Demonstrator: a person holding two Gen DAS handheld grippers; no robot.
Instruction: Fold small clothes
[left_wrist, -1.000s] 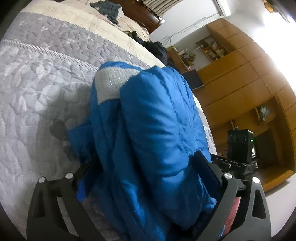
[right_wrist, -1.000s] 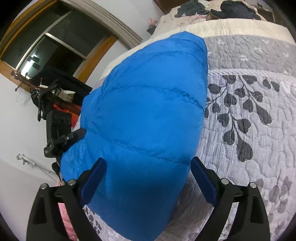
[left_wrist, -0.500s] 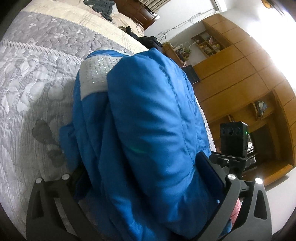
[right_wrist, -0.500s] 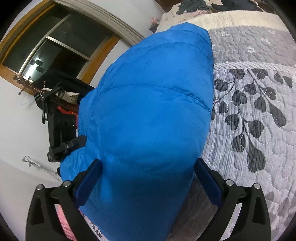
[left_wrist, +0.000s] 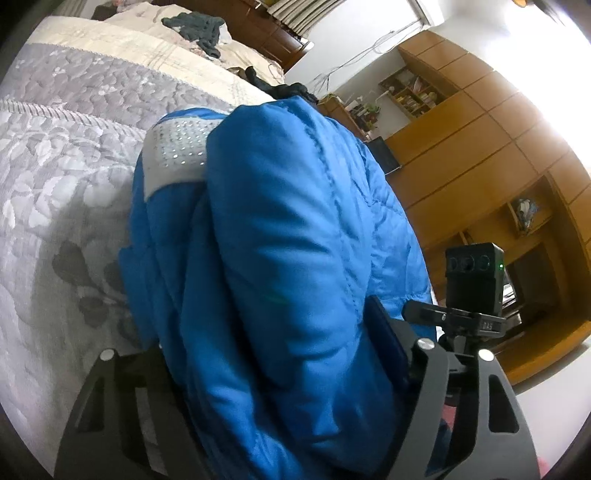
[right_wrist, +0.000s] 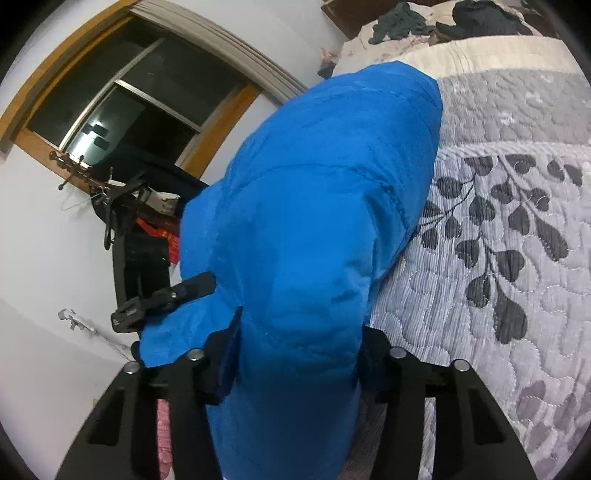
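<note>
Padding bulges between the jaws of both grippers: the left gripper (left_wrist: 273, 373) is clamped on a thick bunch of the blue puffer jacket (left_wrist: 280, 236), and the right gripper (right_wrist: 299, 354) has narrowed onto another fat fold of it, fabric filling the whole gap. The jacket hangs from these two grasps above the bed (right_wrist: 517, 229), its far end drooping toward the grey leaf-patterned quilt. It looks light, soft and springy, with a slick shell that could creep out of a loose pinch; quilted seams or a hem would probably give a surer hold than the puffed middle. Only the left wrist view shows the white dotted panel (left_wrist: 177, 155) on the jacket's other face and, beyond, the wooden cabinets (left_wrist: 480, 155). Only the right wrist view shows the dark window (right_wrist: 122, 107) and the wall beside the bed.
</note>
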